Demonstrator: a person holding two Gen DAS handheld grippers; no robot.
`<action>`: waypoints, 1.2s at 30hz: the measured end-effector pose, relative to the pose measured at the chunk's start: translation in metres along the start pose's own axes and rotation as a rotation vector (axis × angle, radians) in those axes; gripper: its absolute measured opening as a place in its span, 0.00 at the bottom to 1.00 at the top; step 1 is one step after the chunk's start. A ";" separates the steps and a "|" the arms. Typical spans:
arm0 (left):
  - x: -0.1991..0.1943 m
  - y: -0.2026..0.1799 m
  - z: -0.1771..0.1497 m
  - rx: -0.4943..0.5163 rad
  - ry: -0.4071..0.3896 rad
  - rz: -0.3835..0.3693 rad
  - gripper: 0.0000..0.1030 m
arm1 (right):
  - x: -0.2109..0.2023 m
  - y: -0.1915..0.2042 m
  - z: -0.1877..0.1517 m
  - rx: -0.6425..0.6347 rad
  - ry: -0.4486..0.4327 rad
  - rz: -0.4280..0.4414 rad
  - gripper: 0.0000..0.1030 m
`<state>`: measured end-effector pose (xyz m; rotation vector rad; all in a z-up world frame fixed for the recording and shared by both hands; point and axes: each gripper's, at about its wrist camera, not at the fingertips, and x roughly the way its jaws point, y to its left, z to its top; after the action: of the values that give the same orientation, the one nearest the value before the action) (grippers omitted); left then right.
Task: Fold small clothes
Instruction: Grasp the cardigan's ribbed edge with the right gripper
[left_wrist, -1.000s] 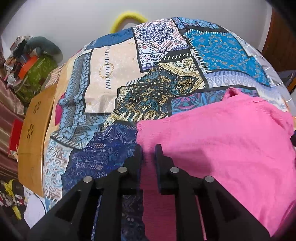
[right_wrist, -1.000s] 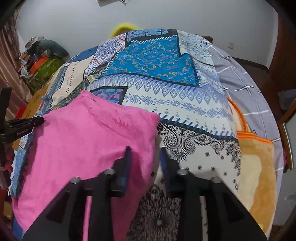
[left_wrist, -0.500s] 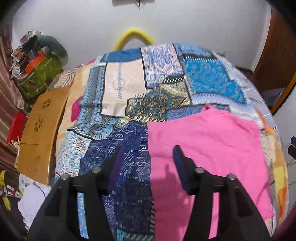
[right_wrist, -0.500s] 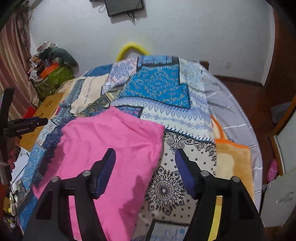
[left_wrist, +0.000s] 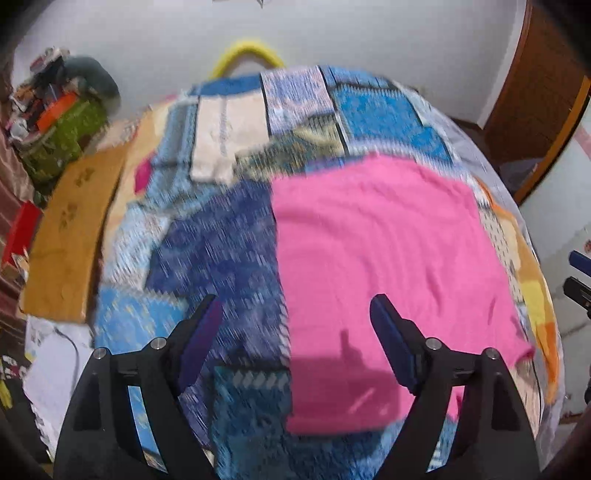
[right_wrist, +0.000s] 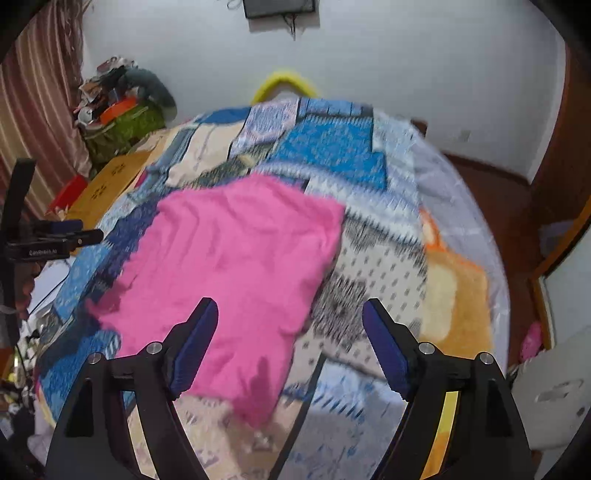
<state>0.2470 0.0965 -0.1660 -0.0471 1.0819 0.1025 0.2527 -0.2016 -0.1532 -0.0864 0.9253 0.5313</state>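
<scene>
Spread over the patchwork bedspread (left_wrist: 221, 258) of the bed, the pink garment (left_wrist: 376, 251) lies as a flat rectangle, apparently folded at least once, while the left claw (left_wrist: 295, 325) and right claw (right_wrist: 290, 325) hover above it, gaping and empty.

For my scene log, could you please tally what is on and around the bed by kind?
Pink garment: 1
Patchwork bedspread: 1
Orange-yellow blanket: 1
Wooden board: 1
Yellow hoop: 1
Grippers, fingers apart: 2, left gripper and right gripper
Total: 7
</scene>
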 end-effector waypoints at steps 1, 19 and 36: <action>0.003 -0.002 -0.006 -0.002 0.017 -0.009 0.80 | 0.005 0.001 -0.005 0.013 0.024 0.018 0.75; 0.010 -0.071 -0.076 0.184 0.121 -0.117 0.88 | 0.045 0.018 -0.067 0.053 0.240 0.168 0.75; 0.030 -0.115 -0.061 0.284 0.047 -0.137 0.48 | 0.057 0.034 -0.062 -0.037 0.162 0.160 0.25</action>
<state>0.2194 -0.0211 -0.2224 0.1324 1.1280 -0.1769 0.2189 -0.1676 -0.2306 -0.0905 1.0865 0.6975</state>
